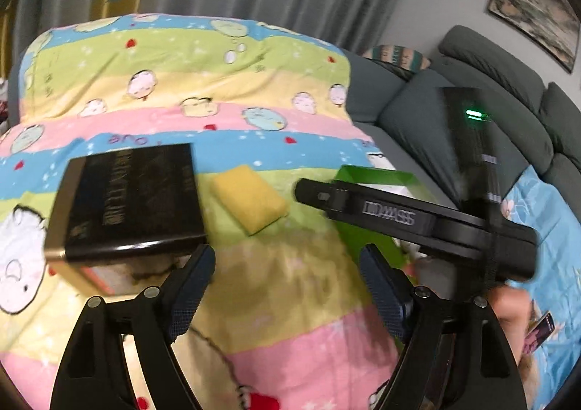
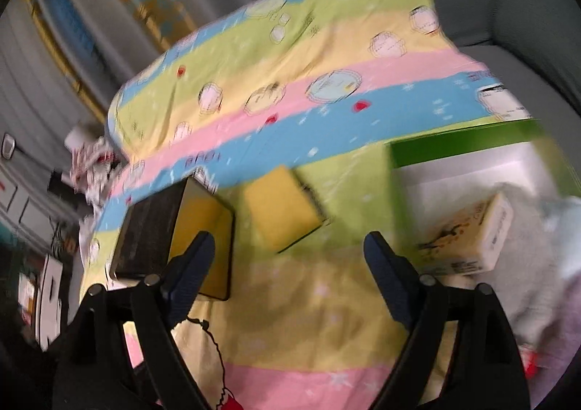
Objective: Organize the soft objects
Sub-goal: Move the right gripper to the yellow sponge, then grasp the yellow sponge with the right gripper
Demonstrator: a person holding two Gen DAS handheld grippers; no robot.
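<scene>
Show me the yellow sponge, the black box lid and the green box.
yellow rectangular sponge (image 1: 250,201), left wrist view, top face
black rectangular box lid (image 1: 130,199), left wrist view, printed top
green cardboard box (image 2: 464,145), right wrist view, far wall

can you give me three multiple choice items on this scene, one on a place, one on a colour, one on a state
1. Where does the yellow rectangular sponge lie?
A. between the black box and the green-walled box
B. on top of the black box
C. inside the green-walled box

2. What colour is the sofa beside the striped cartoon quilt?
A. red
B. grey
C. white

3. How does the left gripper stand?
A. shut on the sponge
B. shut on the quilt
C. open, with nothing between its fingers

Key: 1 A, both views show the sponge on the quilt between the two boxes. 2 B, the cushions are plainly grey. 3 C, the fingers stand wide apart over bare quilt.
</scene>
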